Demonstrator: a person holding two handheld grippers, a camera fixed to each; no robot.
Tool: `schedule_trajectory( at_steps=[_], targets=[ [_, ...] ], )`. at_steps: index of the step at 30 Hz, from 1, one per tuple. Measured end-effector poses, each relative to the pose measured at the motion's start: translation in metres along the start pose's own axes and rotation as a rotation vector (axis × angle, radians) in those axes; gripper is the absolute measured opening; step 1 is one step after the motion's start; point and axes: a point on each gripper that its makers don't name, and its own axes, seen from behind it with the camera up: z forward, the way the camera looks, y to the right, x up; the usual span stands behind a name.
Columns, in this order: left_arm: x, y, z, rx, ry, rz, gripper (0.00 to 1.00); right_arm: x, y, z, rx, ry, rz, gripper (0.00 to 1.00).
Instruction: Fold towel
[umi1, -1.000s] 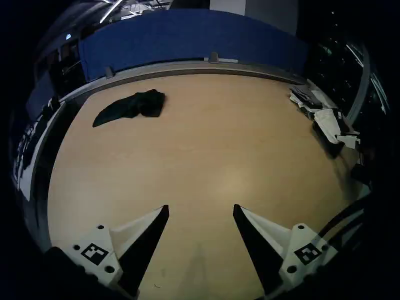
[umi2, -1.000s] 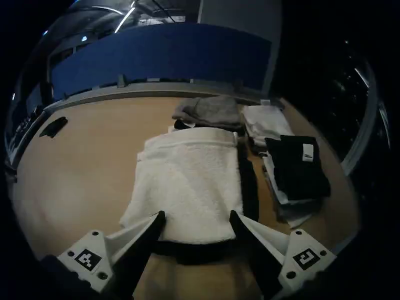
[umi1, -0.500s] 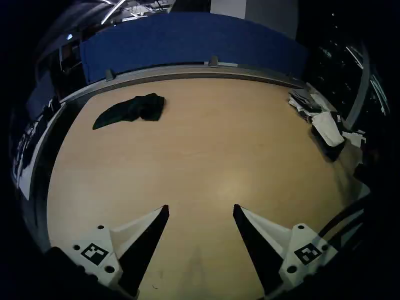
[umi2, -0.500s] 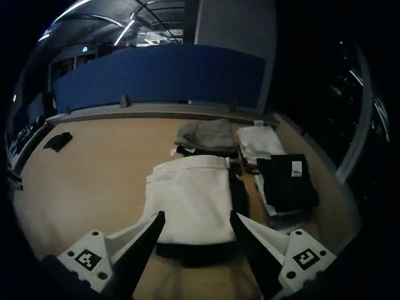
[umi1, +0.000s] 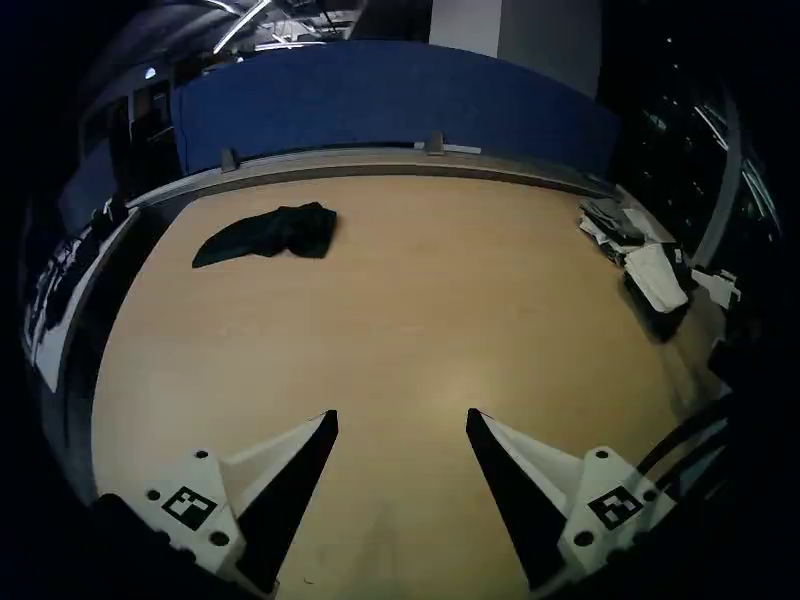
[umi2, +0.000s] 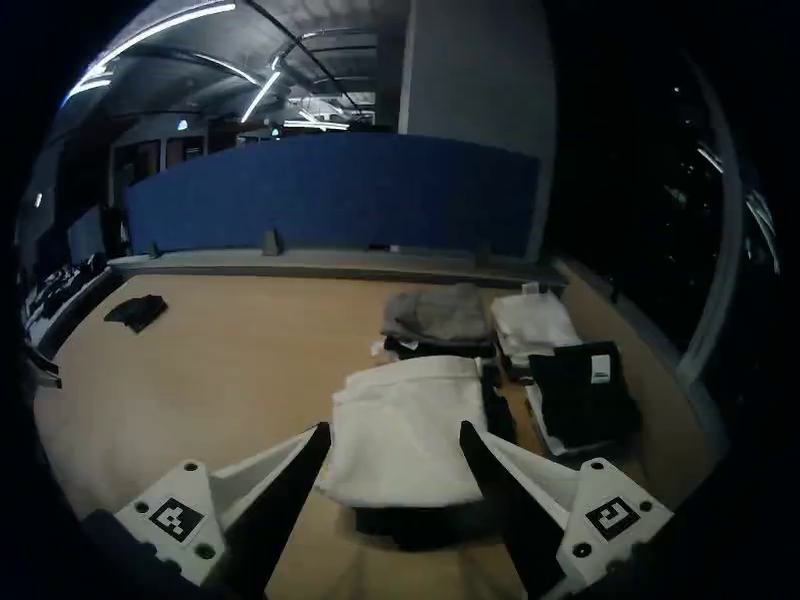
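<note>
White towel: the white towel (umi2: 405, 430) lay folded flat on a dark folded piece at the right end of the bench (umi2: 220, 370), just ahead of the right gripper (umi2: 393, 425).
Change: over the last second we drew the right gripper up and back; the towel shrank in the right gripper view and more of the ceiling came in above it.
Meaning: we judged this towel finished and set down, with the hands free for the next piece.
Right jaws: wide apart and holding nothing, the towel's near edge showing between them.
Left jaws: the left gripper (umi1: 400, 411) was equally wide open and empty above bare wood; its view had hardly shifted.
Next piece: a dark cloth (umi1: 268, 232), crumpled and unfolded, lay well apart from the stacks near the far left of the bench; we took it as the likely next item.
Neighbours: a grey pile (umi2: 438, 313), a white pile (umi2: 535, 322) and a black pile (umi2: 585, 388) sat close beside the towel.
Surface: pale wood, smooth, otherwise bare.
Room: a blue partition (umi1: 390, 100) ran along the bench's far edge; the room was dim, with strip lights (umi2: 262, 95) overhead.
</note>
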Motion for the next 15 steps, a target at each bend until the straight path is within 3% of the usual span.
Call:
schedule_trajectory(
  at_steps=[7,15],
  targets=[
    [0.016,-0.003,-0.003,-0.006,0.076,-0.02,0.95,0.026,-0.026,-0.012,0.027,0.107,0.037,1.0],
    [0.057,-0.011,-0.018,0.011,0.254,-0.027,0.95,0.054,-0.045,-0.027,0.017,0.216,0.064,1.0]
  ],
)
